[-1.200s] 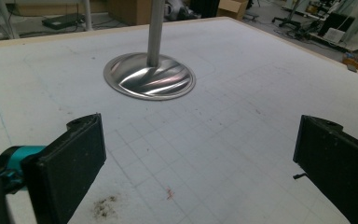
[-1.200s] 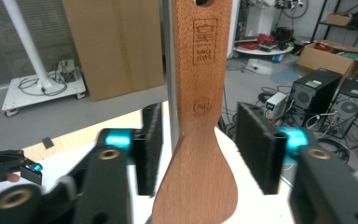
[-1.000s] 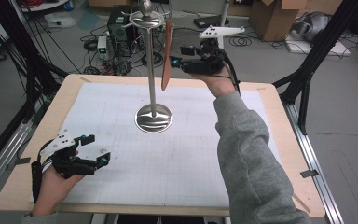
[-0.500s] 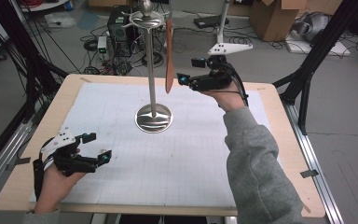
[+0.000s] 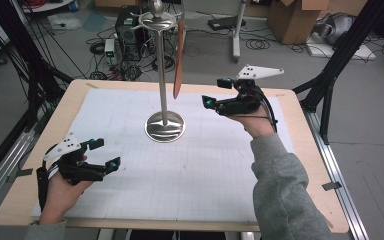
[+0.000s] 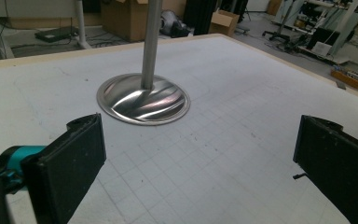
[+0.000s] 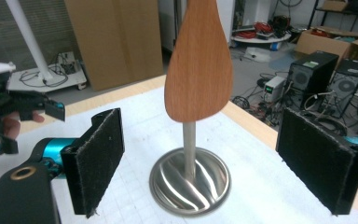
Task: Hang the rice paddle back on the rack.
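The spatula (image 5: 179, 60) is hanging blade down from the top of the stand (image 5: 164, 126), beside the pole and clear of the desk (image 5: 305, 165). In the right gripper view the blade (image 7: 199, 65) is hanging in front of the pole, above the round base (image 7: 189, 186).

The right tongs (image 5: 215, 93) are hovering to the right of the spatula, near it but apart, and are pointing towards it. The jaws are standing wide apart with nothing between them; in their own view the spatula blade is sitting in the gap between the two pads (image 7: 98, 158), farther off.

The stand is resting on the white gridded mat (image 5: 205, 175) near the middle of the desk, towards the far side.

The left tongs (image 5: 105, 154) are resting low over the near left corner of the mat, well apart from the stand. They are released too, jaws spread and holding nothing, and are pointing towards the stand's base (image 6: 143, 99).
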A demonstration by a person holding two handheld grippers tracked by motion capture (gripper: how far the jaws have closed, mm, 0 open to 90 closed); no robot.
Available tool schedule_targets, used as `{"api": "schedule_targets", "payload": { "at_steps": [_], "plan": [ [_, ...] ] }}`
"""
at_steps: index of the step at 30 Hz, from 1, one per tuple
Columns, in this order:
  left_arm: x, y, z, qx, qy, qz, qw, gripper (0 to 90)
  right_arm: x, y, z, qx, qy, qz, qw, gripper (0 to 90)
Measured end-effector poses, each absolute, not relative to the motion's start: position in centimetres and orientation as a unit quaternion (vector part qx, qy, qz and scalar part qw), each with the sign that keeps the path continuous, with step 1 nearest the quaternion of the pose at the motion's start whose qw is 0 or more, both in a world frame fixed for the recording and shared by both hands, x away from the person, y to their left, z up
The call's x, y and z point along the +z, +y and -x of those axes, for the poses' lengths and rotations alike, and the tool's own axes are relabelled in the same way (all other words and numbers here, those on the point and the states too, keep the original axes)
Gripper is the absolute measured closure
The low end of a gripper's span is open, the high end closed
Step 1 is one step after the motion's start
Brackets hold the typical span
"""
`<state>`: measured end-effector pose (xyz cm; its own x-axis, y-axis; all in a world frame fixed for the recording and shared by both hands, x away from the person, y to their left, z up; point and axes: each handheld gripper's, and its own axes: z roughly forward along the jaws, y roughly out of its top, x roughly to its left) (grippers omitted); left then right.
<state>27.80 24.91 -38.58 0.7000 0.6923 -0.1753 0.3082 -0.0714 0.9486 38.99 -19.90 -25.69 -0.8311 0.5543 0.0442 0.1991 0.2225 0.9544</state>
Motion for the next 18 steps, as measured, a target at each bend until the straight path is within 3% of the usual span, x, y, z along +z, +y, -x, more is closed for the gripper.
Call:
{"api": "schedule_targets", "payload": {
  "at_steps": [18],
  "plan": [
    [-38.4, 24.8, -28.6, 0.155, 0.349, -0.703, 0.600, 2.7, -29.0, -22.4, -36.4, 0.563, 0.772, -0.253, 0.152, 14.1]
  ]
}}
